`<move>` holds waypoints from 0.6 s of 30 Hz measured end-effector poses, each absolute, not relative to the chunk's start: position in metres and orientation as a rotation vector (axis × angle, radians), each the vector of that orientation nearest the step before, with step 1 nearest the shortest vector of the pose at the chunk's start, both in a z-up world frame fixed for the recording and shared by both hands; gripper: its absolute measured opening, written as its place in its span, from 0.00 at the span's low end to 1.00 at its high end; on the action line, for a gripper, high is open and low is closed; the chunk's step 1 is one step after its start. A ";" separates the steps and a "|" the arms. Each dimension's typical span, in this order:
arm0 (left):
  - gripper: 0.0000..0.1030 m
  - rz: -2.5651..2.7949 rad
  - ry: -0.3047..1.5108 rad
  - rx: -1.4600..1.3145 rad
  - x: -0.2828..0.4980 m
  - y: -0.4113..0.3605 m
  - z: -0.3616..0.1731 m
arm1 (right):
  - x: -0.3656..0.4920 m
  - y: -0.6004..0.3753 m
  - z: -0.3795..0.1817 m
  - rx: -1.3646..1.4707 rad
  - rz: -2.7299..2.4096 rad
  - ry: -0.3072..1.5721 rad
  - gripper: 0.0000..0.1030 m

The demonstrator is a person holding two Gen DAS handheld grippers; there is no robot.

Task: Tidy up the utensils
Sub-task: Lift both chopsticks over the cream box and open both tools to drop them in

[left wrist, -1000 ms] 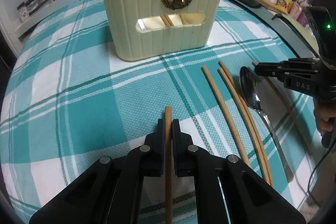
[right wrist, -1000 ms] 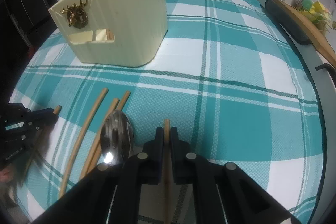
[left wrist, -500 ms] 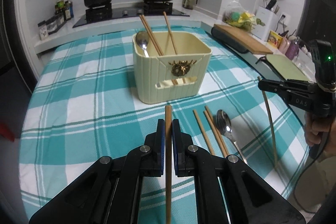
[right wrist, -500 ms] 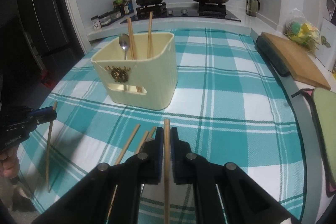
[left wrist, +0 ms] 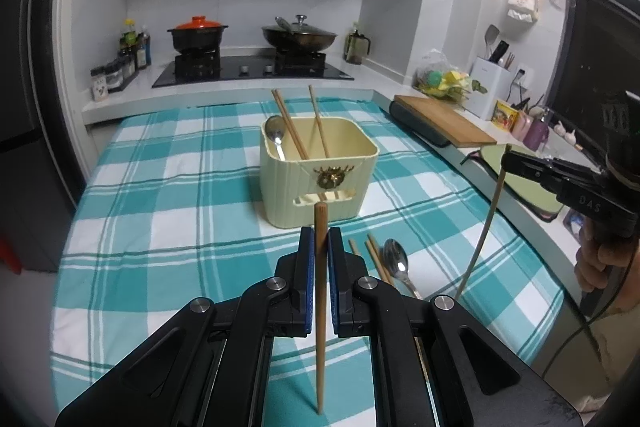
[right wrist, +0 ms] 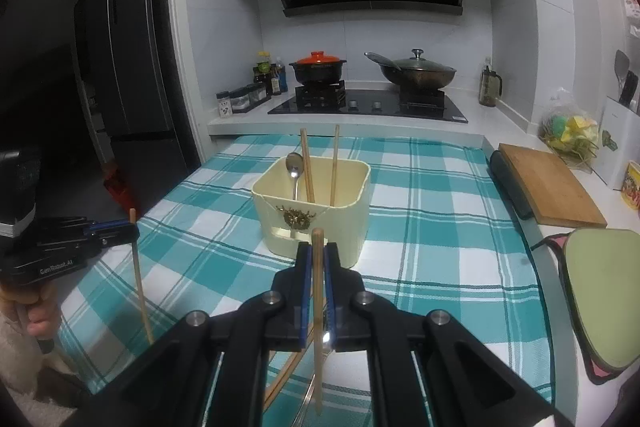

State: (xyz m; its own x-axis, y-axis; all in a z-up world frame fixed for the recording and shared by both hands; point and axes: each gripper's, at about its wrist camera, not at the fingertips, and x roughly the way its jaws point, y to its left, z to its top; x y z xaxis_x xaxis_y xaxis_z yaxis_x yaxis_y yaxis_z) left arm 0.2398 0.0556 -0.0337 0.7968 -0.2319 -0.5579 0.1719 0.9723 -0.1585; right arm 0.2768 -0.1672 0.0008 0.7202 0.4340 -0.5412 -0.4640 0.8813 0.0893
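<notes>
**Both grippers raised, each pinching one chopstick, short of the cream holder**

Plainly, the risks come first, taken from left to right across the scene. On the left, the left gripper (left wrist: 320, 239) pinches a wooden chopstick (left wrist: 320, 307) near its top end, so most of its length hangs free below the jaws. That long free end could likely swing, or strike the near wall of the cream utensil holder (left wrist: 320, 183) on the way in and twist out of the grip. In the middle, the holder already has a spoon (left wrist: 276, 139) and two chopsticks leaning inside it; a new stick coming in could knock against them, or a hard bump could probably shift the light holder on the checked tablecloth (left wrist: 160, 195). On the right, the right gripper (right wrist: 314, 255) carries its own chopstick (right wrist: 316, 327) in the same way. If both hands head for the opening together, the two sticks or the grippers could collide.

As for pose, both grippers are held up above the table, level and pointing forward at the holder, which sits near the middle of the cloth, clearly ahead of them and not touching. Each pair of jaws is pressed tight on its stick, which stands close to upright. Seen from the right wrist camera, the left gripper (right wrist: 120, 231) sits off to the left, level with the holder's base. Two more chopsticks (left wrist: 372, 259) and a second spoon (left wrist: 398, 263) lie flat on the cloth between the grippers and the holder, waiting.
</notes>
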 end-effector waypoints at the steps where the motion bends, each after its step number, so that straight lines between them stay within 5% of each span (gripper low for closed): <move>1: 0.05 -0.219 0.607 -0.104 0.238 0.056 -0.032 | 0.273 -0.166 0.003 -0.056 0.497 0.572 0.06; 18: 0.04 -0.231 0.497 -0.145 0.224 0.059 0.010 | 0.249 -0.162 0.034 -0.022 0.509 0.418 0.06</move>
State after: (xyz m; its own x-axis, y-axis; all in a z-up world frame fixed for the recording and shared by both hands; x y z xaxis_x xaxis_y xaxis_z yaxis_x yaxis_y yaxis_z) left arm 0.2239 0.0590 0.0102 0.8539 -0.2543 -0.4541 0.1843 0.9637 -0.1930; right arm 0.2493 -0.1615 0.0337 0.7909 0.4686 -0.3936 -0.4776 0.8748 0.0817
